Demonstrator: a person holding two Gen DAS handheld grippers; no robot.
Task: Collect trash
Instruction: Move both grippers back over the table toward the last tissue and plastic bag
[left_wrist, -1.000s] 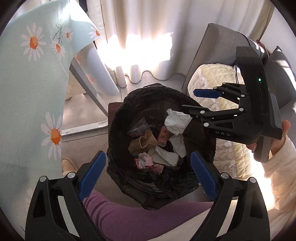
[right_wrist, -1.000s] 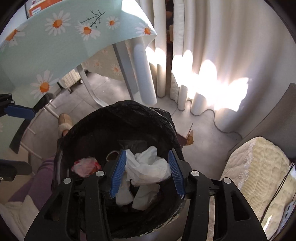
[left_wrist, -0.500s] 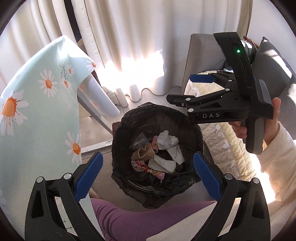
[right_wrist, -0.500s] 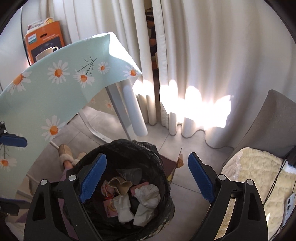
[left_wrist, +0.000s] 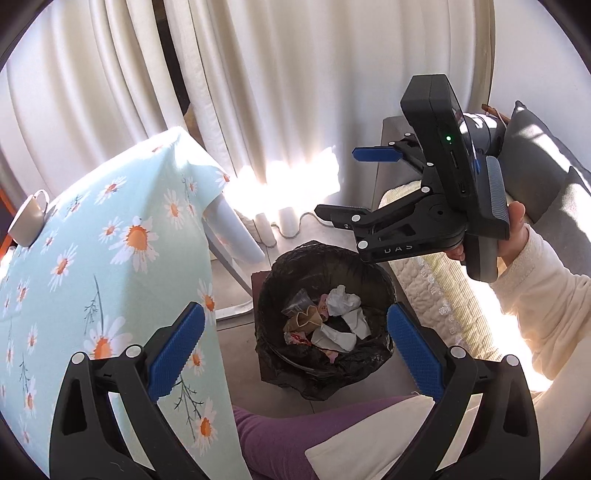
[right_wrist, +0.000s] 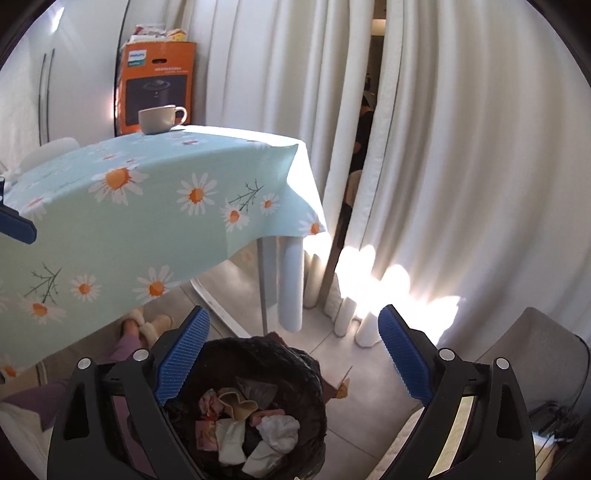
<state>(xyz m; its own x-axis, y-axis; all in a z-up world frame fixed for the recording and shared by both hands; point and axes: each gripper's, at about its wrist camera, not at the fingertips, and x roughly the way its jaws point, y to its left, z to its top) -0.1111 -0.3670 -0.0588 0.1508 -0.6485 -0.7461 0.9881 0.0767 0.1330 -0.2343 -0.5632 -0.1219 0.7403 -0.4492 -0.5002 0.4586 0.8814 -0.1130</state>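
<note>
- The trash bin (left_wrist: 325, 325), lined with a black bag, stands on the floor at lower centre of the left wrist view, between the daisy-print tabletop (left_wrist: 110, 258) at left and the cushioned seat (left_wrist: 443, 295) at right.
- Inside it lies the trash (left_wrist: 332, 325): a crumpled white tissue (left_wrist: 345, 301), flat white scraps, a tan wrapper and pink bits, all loose on top.
- The left claw (left_wrist: 291, 354) hangs above the bin with its blue pads spread wide apart; nothing is between them.
- The right claw (right_wrist: 295, 354) is also over the bin, its jaws opening and empty; in the left view it shows at upper right, held by a hand (left_wrist: 513, 229) in a cream sleeve.
- My guess is the paper is very light and soft, so it squashes rather than resists; a pinch across the middle of a wad would hold best, since thin flat scraps could slip out.
- The bag looks thin and slick; its rim is where I would grip it.
- A cup (right_wrist: 160, 118) sits on the tabletop at upper left of the right wrist view; I see no litter beside it.
</note>
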